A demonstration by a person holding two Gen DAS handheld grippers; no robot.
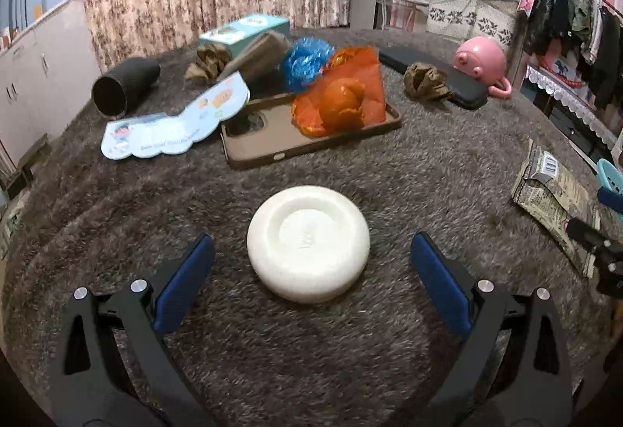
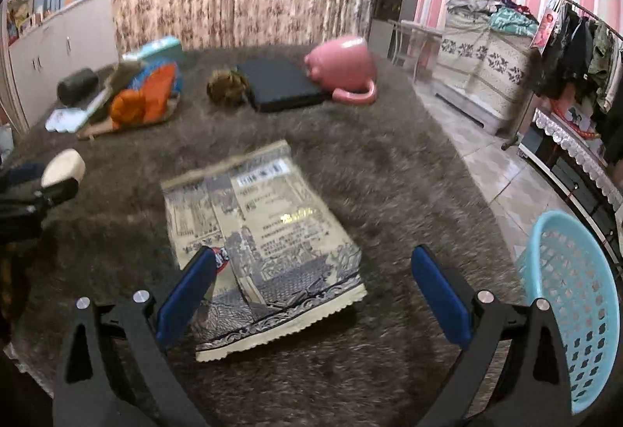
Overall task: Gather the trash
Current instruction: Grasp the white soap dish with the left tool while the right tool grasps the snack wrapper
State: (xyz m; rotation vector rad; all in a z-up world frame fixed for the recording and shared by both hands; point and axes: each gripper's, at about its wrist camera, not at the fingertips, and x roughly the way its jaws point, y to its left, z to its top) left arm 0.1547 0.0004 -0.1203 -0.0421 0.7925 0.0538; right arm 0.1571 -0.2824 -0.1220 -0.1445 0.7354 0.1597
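A flat printed snack wrapper (image 2: 261,244) lies on the shaggy grey rug, just ahead of my open, empty right gripper (image 2: 313,271); its left finger overlaps the wrapper's near corner. The wrapper also shows in the left wrist view (image 1: 553,201). My left gripper (image 1: 311,263) is open and empty, its fingers either side of a white round dish (image 1: 308,242) turned upside down. Further back lie an orange bag with orange peel (image 1: 342,96), a blue crumpled wrapper (image 1: 305,62) and brown crumpled paper balls (image 1: 424,80). A light blue plastic basket (image 2: 572,306) stands at the right.
On the rug are a brown phone case (image 1: 272,142), a black cylinder (image 1: 124,84), a teal box (image 1: 245,31), a cloud-shaped card (image 1: 175,123), a black flat case (image 2: 284,84) and a tipped pink mug (image 2: 344,66). Tiled floor, a clothes rack and cabinets surround the rug.
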